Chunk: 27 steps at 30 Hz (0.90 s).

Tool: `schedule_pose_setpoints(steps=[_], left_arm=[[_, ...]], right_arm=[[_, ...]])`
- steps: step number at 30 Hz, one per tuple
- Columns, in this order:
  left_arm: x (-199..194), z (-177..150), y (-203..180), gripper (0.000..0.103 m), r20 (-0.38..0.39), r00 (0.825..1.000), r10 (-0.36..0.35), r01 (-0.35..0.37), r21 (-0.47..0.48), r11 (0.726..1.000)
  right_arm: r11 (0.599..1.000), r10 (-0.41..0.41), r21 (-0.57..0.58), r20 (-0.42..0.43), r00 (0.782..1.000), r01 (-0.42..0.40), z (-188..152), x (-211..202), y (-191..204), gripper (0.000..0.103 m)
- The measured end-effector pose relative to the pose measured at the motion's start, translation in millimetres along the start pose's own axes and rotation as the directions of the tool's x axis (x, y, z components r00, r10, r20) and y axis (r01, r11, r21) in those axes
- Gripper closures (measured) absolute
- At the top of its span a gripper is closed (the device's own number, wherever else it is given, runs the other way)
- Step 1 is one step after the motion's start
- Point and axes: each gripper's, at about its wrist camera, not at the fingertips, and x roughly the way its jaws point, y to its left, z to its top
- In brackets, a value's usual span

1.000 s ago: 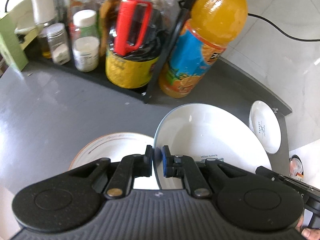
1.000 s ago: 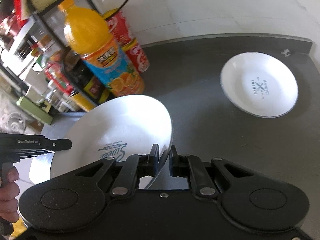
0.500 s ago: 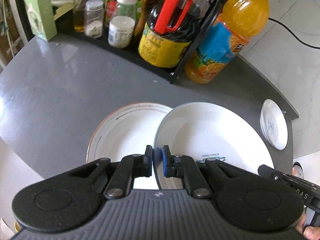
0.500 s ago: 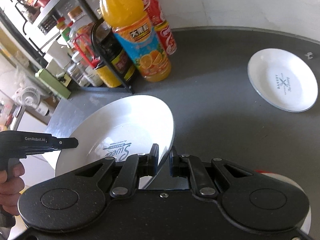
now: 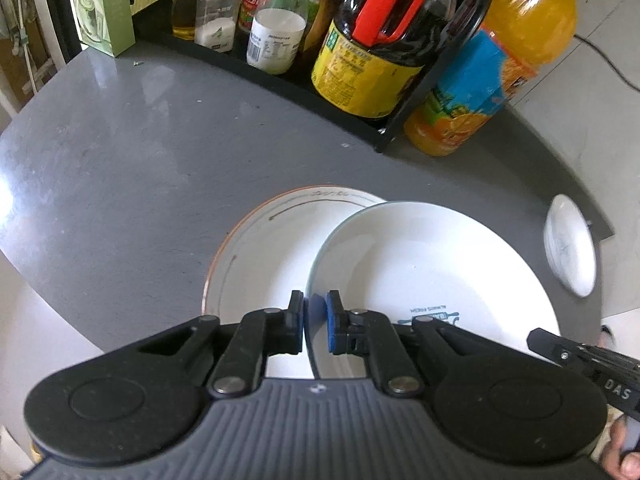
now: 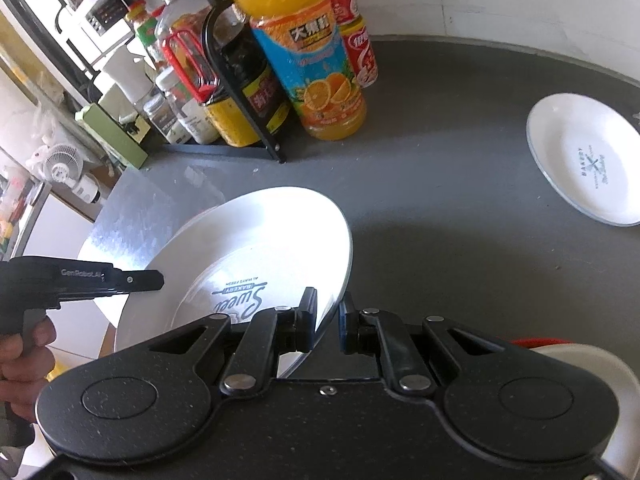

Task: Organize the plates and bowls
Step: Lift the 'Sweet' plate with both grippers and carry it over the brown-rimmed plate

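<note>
Over the grey counter [image 5: 140, 152], left wrist view: left gripper [image 5: 315, 322] jaws clamped on the left rim of the white bakery plate [image 5: 432, 276], which is held tilted and overlaps the brown-rimmed plate [image 5: 264, 252] lying flat below it. Small white plate [image 5: 570, 250] sits near the counter's right edge, well apart. Black rack [image 5: 404, 120] at the back holds a soy sauce jug [image 5: 368, 64] with red handle and spice jars; orange juice bottle [image 5: 492, 76] stands just beside the rack. Other gripper's black tip shows at lower right. Right wrist view: right gripper [image 6: 326, 322] jaws pinch the right rim of the same bakery plate [image 6: 260, 248], printed side up, tilted, lifted off the counter [image 6: 440, 184]. Left gripper's black body [image 6: 80, 280] and a hand [image 6: 24, 356] at far left, near the plate's opposite rim. Small white plate [image 6: 584, 160] far right on the counter; orange juice bottle [image 6: 308, 48] and red cola bottle [image 6: 352, 28] behind. Red-rimmed white dish [image 6: 592, 364] partly hidden at lower right.
</note>
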Motion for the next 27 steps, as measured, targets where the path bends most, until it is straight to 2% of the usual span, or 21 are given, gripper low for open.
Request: schedule_pose_setpoints(steps=[9, 27], left_arm=[[17.9, 0.9, 13.3, 0.091, -0.039, 0.999, 0.007, -0.007, 0.008, 1.000], [30.5, -8.4, 22.9, 0.089, -0.053, 0.998, 0.038, -0.033, 0.097, 0.995]], right_arm=[[0.999, -0.027, -0.036, -0.015, 1.000, 0.027, -2.0, 7.7, 12.7, 0.092], [0.998, -0.062, -0.014, -0.042, 0.997, 0.062, -18.1, 22.9, 26.2, 0.095]])
